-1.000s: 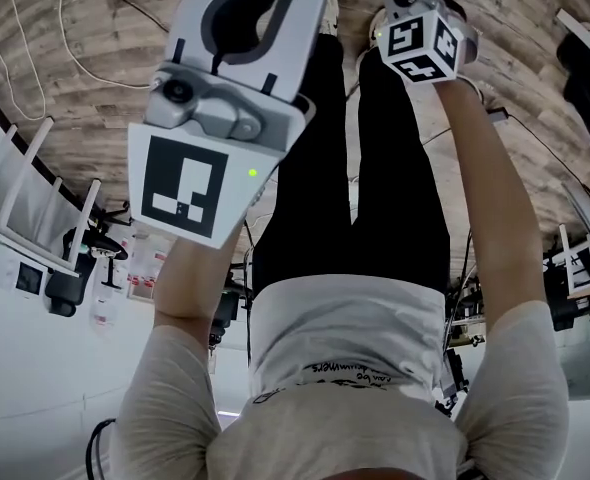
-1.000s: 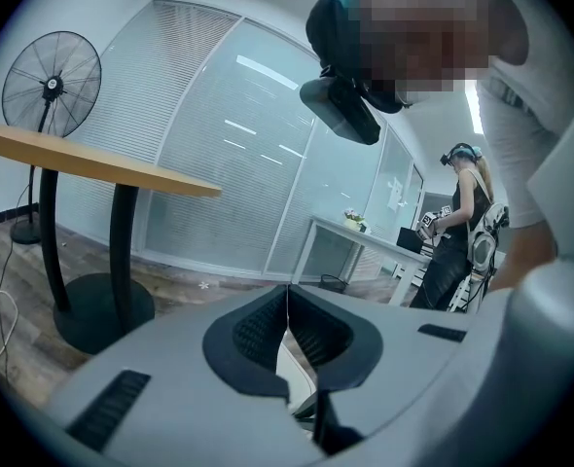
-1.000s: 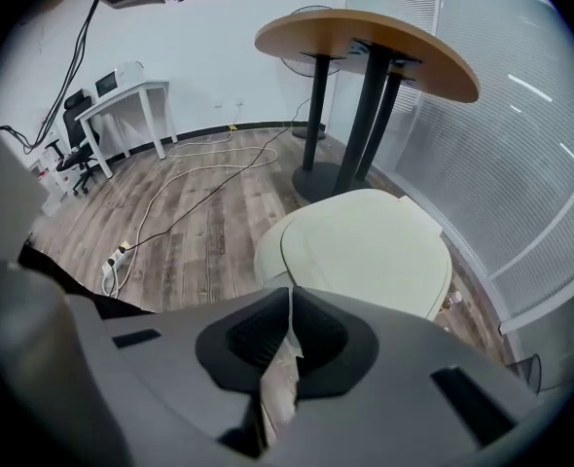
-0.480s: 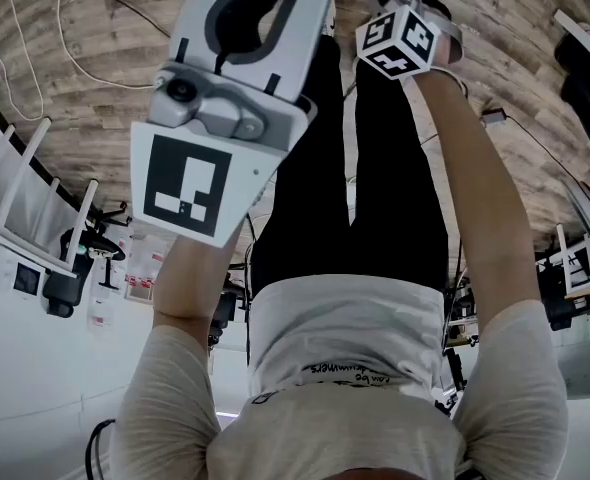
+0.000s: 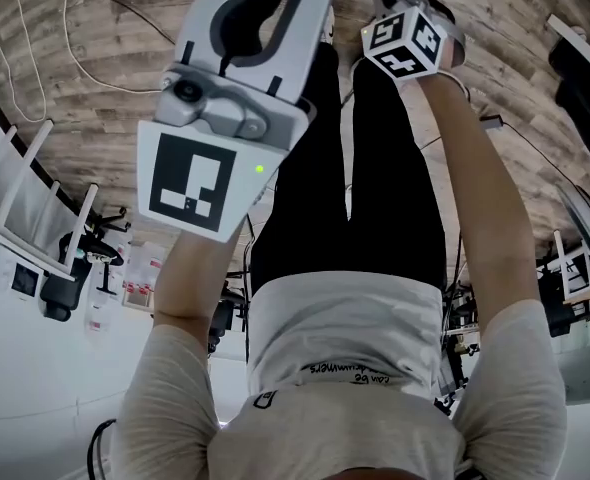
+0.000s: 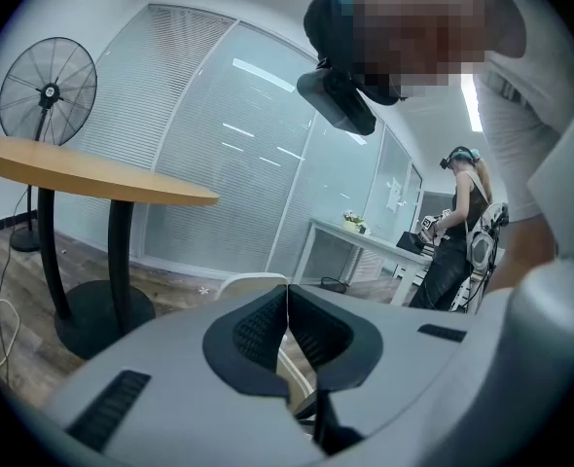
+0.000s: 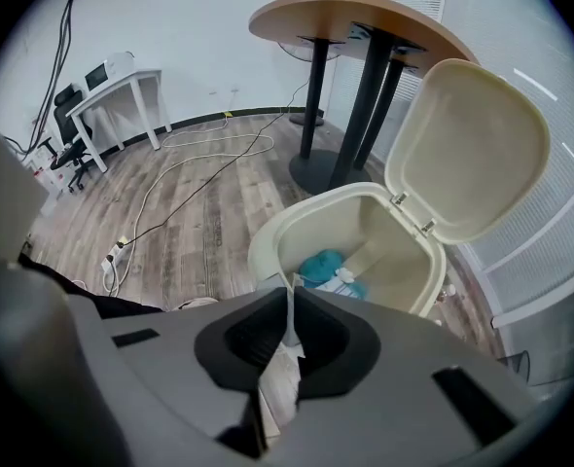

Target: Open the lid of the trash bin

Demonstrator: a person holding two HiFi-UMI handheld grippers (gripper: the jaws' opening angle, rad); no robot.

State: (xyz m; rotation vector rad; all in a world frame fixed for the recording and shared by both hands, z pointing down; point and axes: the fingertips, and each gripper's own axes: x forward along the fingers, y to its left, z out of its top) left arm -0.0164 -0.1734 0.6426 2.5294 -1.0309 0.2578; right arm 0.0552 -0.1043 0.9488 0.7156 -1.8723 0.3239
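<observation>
On the wood floor [image 7: 199, 212] the trash bin [image 7: 268, 246] has its lid [image 7: 467, 149] up. The right hand-held gripper [image 7: 289, 305] pinches a white scrap [image 7: 282, 377], likely to drop in; the left hand-held gripper [image 6: 287, 309] is closed and empty.

Pale T-shirt [image 5: 345, 343], black trousers [image 5: 395, 168], grey left tongs [image 6: 287, 295].

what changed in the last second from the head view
The right gripper, jaws shut on a white paper-like scrap, shifted slightly left and its black-and-white marker cube twisted; the left gripper edged right. Nothing visibly taken or released. The person and wood-plank floor stayed put.
</observation>
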